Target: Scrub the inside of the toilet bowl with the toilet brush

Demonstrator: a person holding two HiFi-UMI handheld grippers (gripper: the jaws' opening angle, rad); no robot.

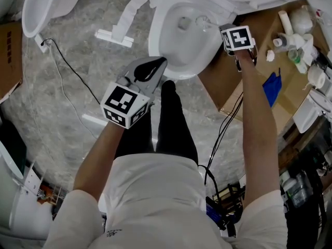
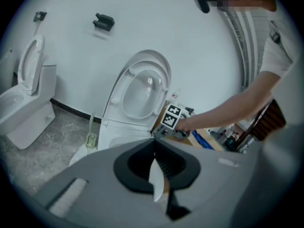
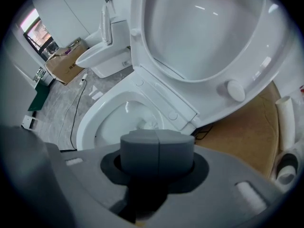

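The white toilet bowl point(image 1: 174, 56) lies open under the head view's top centre, its lid point(image 3: 204, 27) raised. My right gripper point(image 1: 225, 32) reaches over the bowl's right rim and is shut on the toilet brush handle. The white bristle head point(image 3: 149, 124) shows inside the bowl just past the shut jaws, and as a pale tuft point(image 1: 201, 21) near the bowl's right inner wall. My left gripper point(image 1: 162, 61) hovers shut and empty at the bowl's near rim. In the left gripper view its jaws point(image 2: 154, 144) meet, with the right gripper's marker cube point(image 2: 173, 118) beyond.
A pale green holder point(image 2: 90, 139) with an upright stem stands on the floor left of the toilet. Cardboard point(image 1: 259, 51) with bottles point(image 1: 295, 32) lies to the right. A second toilet point(image 1: 46, 1) and a black cable point(image 1: 72, 69) are at left. My legs point(image 1: 168, 118) stand in front.
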